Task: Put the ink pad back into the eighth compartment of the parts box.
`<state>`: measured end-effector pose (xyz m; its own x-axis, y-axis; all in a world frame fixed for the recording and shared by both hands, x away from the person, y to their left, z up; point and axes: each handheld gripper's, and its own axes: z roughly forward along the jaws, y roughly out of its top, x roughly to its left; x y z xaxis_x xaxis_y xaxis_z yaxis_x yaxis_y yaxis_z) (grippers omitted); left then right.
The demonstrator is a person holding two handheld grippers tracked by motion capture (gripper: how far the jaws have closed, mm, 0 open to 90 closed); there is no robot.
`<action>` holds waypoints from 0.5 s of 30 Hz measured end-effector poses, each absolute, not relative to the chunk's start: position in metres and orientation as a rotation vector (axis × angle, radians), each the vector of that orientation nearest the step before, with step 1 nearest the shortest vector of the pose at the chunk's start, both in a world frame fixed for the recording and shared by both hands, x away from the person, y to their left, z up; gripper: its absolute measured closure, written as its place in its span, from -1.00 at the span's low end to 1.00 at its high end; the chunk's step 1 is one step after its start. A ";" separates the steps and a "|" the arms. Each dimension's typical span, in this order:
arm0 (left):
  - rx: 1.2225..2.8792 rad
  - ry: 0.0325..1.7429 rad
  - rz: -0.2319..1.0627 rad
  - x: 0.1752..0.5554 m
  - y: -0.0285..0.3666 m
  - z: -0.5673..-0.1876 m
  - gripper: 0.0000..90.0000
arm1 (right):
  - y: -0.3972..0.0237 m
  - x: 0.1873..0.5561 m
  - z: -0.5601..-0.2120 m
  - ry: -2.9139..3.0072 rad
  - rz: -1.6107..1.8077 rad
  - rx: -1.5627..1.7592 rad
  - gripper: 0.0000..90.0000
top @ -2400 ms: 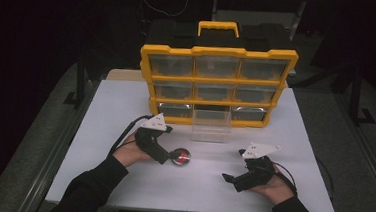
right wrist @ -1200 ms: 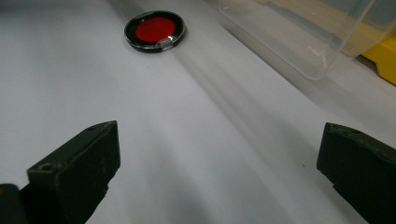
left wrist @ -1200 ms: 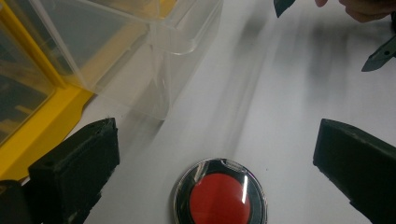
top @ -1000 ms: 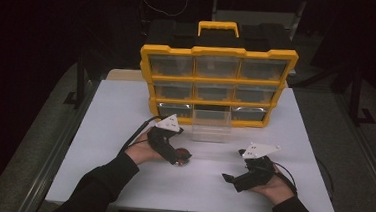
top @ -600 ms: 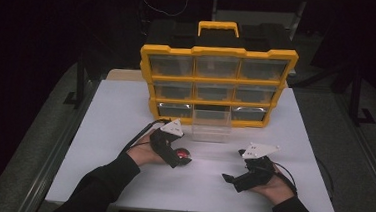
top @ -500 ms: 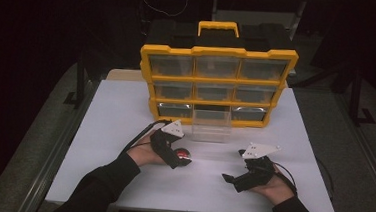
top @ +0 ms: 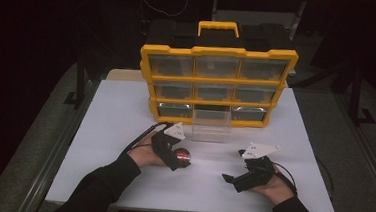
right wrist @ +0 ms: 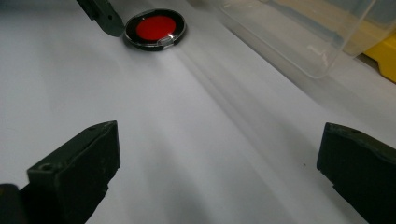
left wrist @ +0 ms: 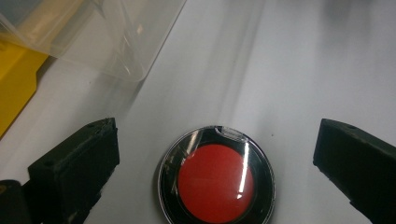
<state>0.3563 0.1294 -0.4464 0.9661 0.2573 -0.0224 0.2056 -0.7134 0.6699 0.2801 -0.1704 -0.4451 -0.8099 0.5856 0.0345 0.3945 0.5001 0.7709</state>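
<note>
Glossy round red compact (left wrist: 216,184) (clear lid); matte black left tool (left wrist: 215,163) astride

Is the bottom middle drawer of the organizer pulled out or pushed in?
Pulled out. The clear drawer juts forward from the yellow organizer onto the white table, while the neighbouring drawers sit flush. Nothing visible inside it.

dim room | lit white table (top: 125,116) | glare streaks | soft focus

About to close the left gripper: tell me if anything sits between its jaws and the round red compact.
Nothing visible does. The left gripper is open, its jaws either side of the red compact, with bare white table between. The clear drawer lies beyond it.
</note>
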 end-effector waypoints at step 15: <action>2.439 0.310 0.091 0.355 0.127 -0.452 -1.00 | -0.170 0.280 -0.445 2.515 1.200 0.835 -1.00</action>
